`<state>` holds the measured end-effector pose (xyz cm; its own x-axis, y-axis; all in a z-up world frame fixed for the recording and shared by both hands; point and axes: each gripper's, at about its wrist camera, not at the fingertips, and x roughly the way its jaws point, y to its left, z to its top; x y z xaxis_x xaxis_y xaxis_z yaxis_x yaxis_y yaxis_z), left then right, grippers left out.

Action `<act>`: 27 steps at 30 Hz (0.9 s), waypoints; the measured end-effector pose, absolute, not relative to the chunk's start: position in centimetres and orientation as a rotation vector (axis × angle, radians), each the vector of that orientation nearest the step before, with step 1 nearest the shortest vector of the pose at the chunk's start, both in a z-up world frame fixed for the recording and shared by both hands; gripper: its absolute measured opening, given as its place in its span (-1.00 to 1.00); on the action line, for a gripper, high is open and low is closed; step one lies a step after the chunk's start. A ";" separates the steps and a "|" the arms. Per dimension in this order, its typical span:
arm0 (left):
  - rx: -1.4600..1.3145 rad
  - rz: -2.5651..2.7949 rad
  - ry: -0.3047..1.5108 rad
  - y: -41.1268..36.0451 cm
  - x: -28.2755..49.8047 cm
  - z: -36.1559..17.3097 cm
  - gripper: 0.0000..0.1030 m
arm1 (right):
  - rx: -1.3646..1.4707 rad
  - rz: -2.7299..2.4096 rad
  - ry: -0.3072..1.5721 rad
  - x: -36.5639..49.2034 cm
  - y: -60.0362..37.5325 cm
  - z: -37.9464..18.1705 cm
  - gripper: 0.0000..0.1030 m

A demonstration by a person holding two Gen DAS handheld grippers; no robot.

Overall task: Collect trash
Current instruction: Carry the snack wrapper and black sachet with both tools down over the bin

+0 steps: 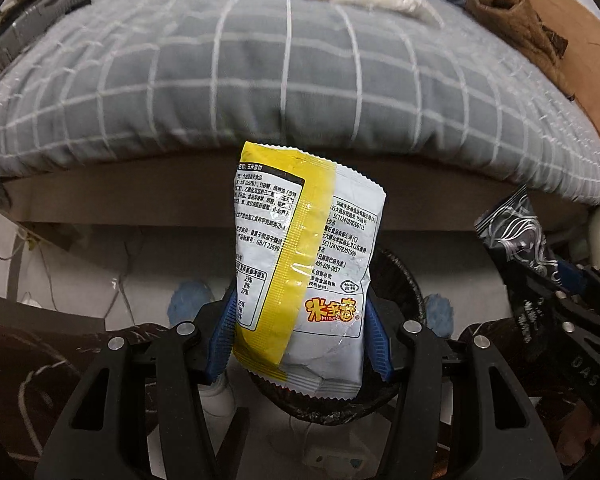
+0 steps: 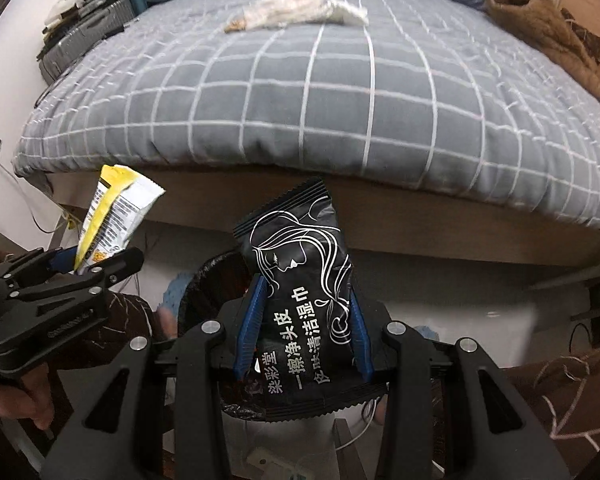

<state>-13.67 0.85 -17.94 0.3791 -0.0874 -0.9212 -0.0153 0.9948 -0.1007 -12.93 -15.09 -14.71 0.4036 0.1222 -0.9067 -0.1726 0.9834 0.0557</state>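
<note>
My left gripper [image 1: 300, 332] is shut on a yellow and white snack packet [image 1: 304, 264], which stands upright between the blue pads. My right gripper [image 2: 306, 328] is shut on a black wet-wipe packet [image 2: 300, 300] with a white line drawing. Both packets hang over a bin lined with a black bag [image 1: 404, 280], whose rim [image 2: 204, 276] shows behind the fingers. In the right wrist view the left gripper [image 2: 88, 266] with the snack packet [image 2: 112, 216] is at the left. At the right of the left wrist view appears the black packet [image 1: 512, 232].
A bed with a grey checked cover [image 1: 284, 80] fills the upper half. On it lie a crumpled clear plastic wrapper [image 2: 300, 10] and a brown fuzzy slipper [image 2: 540, 20]. Cables run along the floor at the left. A hand in a patterned brown sleeve [image 2: 124, 312] holds the left gripper.
</note>
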 end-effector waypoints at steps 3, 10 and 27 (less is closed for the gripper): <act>-0.084 -0.050 1.220 0.3 -12.8 -19.7 0.04 | -0.043 0.178 1.165 -12.1 -15.4 -15.8 -0.27; -0.050 -0.081 1.273 -2.1 -11.7 -22.0 0.04 | -0.043 0.152 1.191 -11.8 -17.0 -17.3 -0.27; 0.041 -0.135 1.285 -5.0 -11.6 -23.9 0.50 | -0.042 0.104 1.221 -12.2 -18.2 -19.3 -0.27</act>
<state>-11.57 -5.04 -23.94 0.2748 -0.0781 -0.9583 0.1234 0.9913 -0.0454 -12.22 -18.20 -19.26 0.3387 0.0568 -0.9392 -0.1023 0.9945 0.0233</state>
